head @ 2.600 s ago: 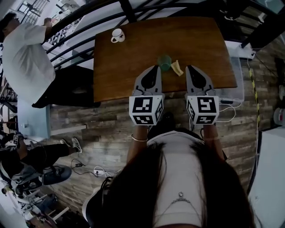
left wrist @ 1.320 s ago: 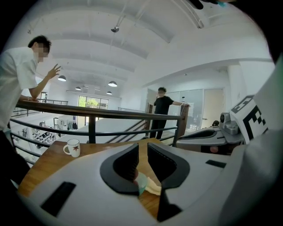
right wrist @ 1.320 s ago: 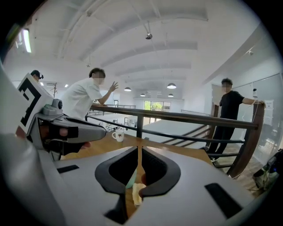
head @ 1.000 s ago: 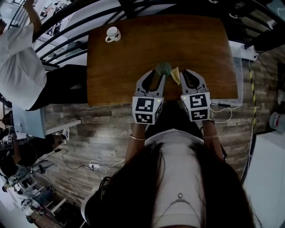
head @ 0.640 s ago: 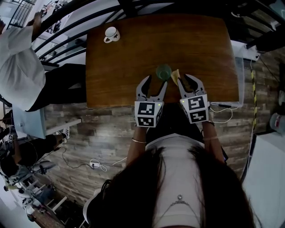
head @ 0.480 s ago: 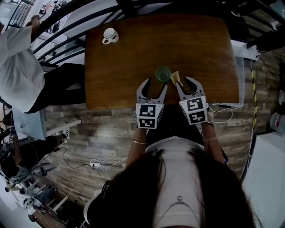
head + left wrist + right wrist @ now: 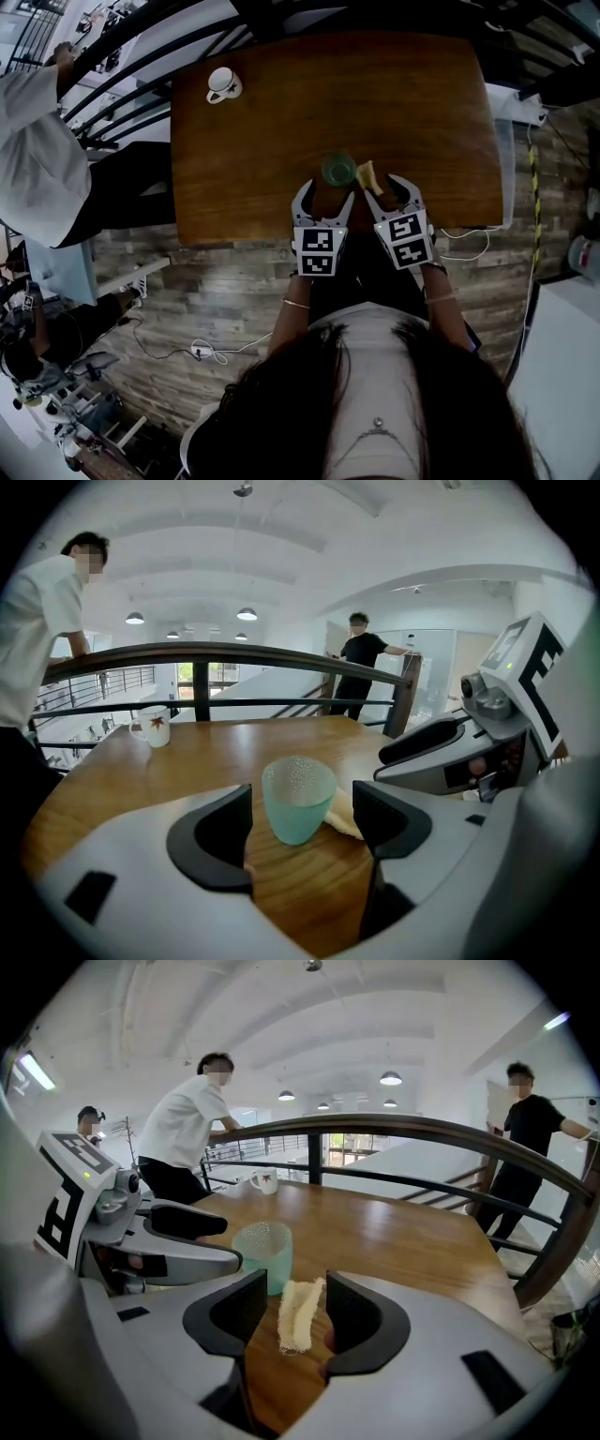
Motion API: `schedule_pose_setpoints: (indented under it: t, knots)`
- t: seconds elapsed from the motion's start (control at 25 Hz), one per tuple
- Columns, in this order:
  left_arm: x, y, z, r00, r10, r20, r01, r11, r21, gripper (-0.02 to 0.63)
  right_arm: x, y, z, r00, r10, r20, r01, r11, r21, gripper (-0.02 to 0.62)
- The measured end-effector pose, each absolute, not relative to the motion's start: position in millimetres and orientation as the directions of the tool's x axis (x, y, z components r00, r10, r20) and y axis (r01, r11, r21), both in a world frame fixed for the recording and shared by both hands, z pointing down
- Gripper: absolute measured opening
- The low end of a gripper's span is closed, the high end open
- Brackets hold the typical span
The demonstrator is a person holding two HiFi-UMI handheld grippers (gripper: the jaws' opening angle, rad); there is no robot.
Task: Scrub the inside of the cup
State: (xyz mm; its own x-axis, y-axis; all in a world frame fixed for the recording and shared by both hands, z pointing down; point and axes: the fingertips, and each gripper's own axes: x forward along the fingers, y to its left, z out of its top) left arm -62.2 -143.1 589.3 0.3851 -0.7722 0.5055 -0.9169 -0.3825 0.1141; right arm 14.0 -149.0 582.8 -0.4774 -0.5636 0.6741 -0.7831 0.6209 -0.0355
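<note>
— While both tools hang low over the counter (image 7: 272,131), how far along is the scrubbing?

— Not begun, I'd judge. From the left: a white mug (image 7: 223,84) stands at the far corner, well apart from everything else. Next comes the left tool (image 7: 326,194). Its jaws have just been opening and stand wide, with nothing in their grip. The teal cup (image 7: 338,170) stands upright on the counter just ahead of them, lined up with the gap and touching neither pad.

— And the scrubber?

— A pale yellow scrubbing pad (image 7: 367,175) lies flat just right of the cup; whether the two touch I can't tell. The right tool (image 7: 386,187) has also just been opening. The pad's near end lies between its jaws, but they don't press on it.

— So what remains?

— All of it, probably: steady the cup, take up the pad, then work it around inside.
</note>
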Motion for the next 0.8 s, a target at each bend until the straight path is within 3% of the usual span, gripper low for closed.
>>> schedule_pose_setpoints:
  t: [0.8]
  knots:
    - [-52,-170,657,0.367,-0.752,0.548,-0.919,-0.383,0.090,0.357,18,-145,652,-0.445,-0.459,0.769,-0.738,0.675,-0.024,0.221]
